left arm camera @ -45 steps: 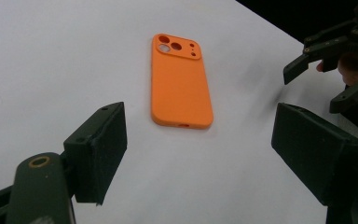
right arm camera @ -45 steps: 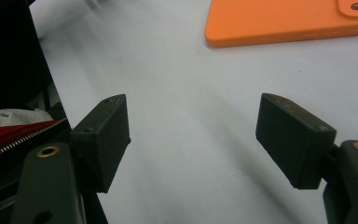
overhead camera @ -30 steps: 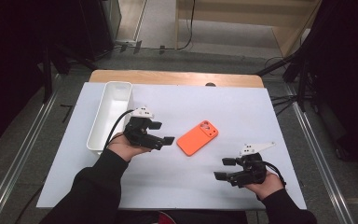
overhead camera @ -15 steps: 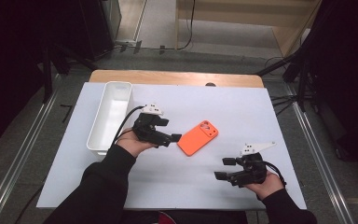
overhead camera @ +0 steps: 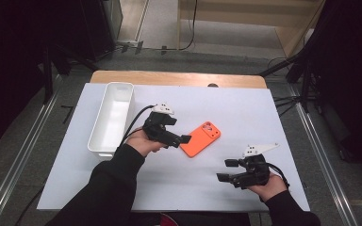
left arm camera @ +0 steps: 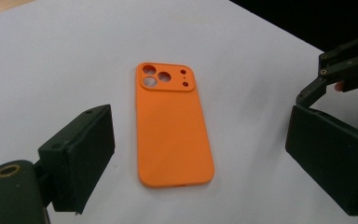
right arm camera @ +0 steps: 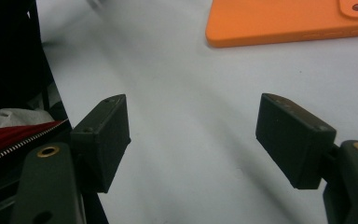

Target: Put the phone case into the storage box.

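Two black jaws of my left gripper (overhead camera: 185, 139) stand well apart, having just been opening, with nothing pressed between the pads. The orange phone case (left arm camera: 172, 123) lies flat on the white table (overhead camera: 245, 108) just ahead of them, camera cutouts at its far end (its near edge sits about level with the jaw tips in the left gripper view). My right gripper (overhead camera: 226, 170) rests low near the table's front edge, jaws wide and empty, the case well off from it. A white bin (overhead camera: 111, 117) sits beyond my left hand (overhead camera: 141, 141).
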The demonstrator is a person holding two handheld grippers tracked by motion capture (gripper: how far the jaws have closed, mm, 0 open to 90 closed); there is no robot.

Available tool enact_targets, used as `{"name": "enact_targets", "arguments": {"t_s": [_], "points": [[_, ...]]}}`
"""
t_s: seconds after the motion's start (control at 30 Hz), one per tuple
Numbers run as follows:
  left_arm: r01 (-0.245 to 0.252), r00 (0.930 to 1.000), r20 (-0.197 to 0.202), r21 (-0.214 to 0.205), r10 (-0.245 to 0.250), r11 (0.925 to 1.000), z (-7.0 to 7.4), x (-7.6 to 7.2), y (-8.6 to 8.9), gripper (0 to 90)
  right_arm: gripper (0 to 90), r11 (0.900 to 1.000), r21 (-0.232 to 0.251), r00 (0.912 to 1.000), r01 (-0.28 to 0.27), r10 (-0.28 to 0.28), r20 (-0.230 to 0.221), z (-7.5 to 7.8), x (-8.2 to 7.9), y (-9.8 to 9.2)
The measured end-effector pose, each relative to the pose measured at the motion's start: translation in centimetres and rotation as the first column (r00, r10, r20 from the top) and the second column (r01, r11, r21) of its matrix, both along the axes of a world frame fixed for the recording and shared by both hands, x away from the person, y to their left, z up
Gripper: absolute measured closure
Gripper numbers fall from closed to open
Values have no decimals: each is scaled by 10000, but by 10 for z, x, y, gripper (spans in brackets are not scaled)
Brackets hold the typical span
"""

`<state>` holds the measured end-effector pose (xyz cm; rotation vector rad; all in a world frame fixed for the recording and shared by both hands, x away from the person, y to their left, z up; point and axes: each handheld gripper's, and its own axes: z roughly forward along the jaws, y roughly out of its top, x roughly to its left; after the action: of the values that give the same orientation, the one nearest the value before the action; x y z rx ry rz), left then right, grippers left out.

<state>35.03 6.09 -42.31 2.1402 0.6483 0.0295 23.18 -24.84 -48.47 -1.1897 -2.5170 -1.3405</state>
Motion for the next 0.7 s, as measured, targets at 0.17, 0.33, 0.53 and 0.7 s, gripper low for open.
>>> {"name": "enact_targets", "arguments": {"t_s": [0.17,0.33,0.53,0.7], "points": [[55,9995,296,14,-55,10000,1,3,-7,85,248,10000,13,10000,29,-29,-14,0,0,0],[82,9995,314,205,-89,9998,-2,7,-15,88,248,10000,6,10000,-2,2,-12,0,0,0],[-3,9996,274,326,-6,9995,-9,12,-23,88,248,10000,29,10000,37,-37,72,1,-1,0],[10,9999,154,328,-15,9995,-13,16,-29,88,248,10000,33,10000,12,-13,76,1,-1,0]]}}
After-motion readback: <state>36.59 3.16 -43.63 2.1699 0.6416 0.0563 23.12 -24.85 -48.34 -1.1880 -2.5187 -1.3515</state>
